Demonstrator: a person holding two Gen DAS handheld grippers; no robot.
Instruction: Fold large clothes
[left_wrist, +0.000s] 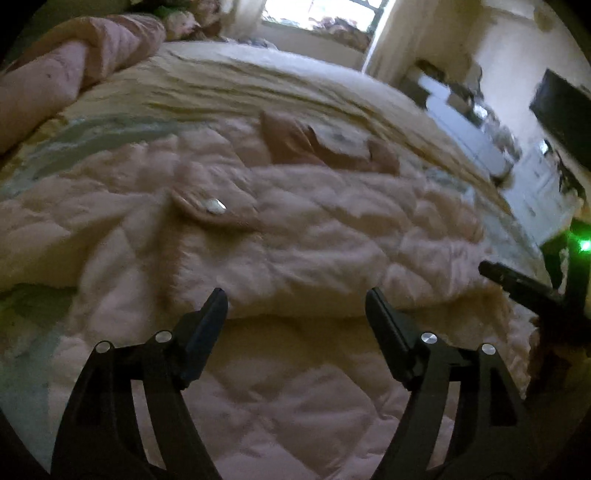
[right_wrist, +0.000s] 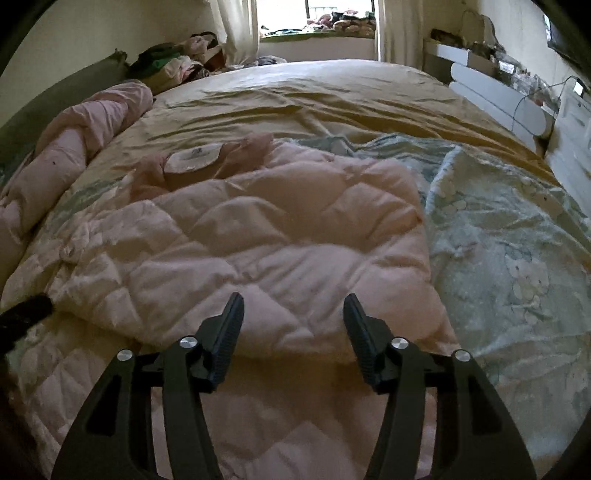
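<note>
A pink quilted coat (left_wrist: 280, 236) lies spread on the bed, partly folded over itself, with a pocket flap and a shiny button (left_wrist: 215, 206). Its collar with a pale label (right_wrist: 192, 158) lies at the far side. My left gripper (left_wrist: 295, 297) is open and empty, just above the coat's folded edge. My right gripper (right_wrist: 293, 301) is open and empty over the coat (right_wrist: 266, 243) near its folded front edge. The right gripper's finger also shows at the right of the left wrist view (left_wrist: 517, 282).
The bed has a yellow sheet (right_wrist: 332, 96) and a teal floral blanket (right_wrist: 498, 236) under and right of the coat. A rolled pink quilt (right_wrist: 66, 147) lies along the left. White drawers (right_wrist: 498, 99) stand at the right; a window (right_wrist: 317, 18) is beyond.
</note>
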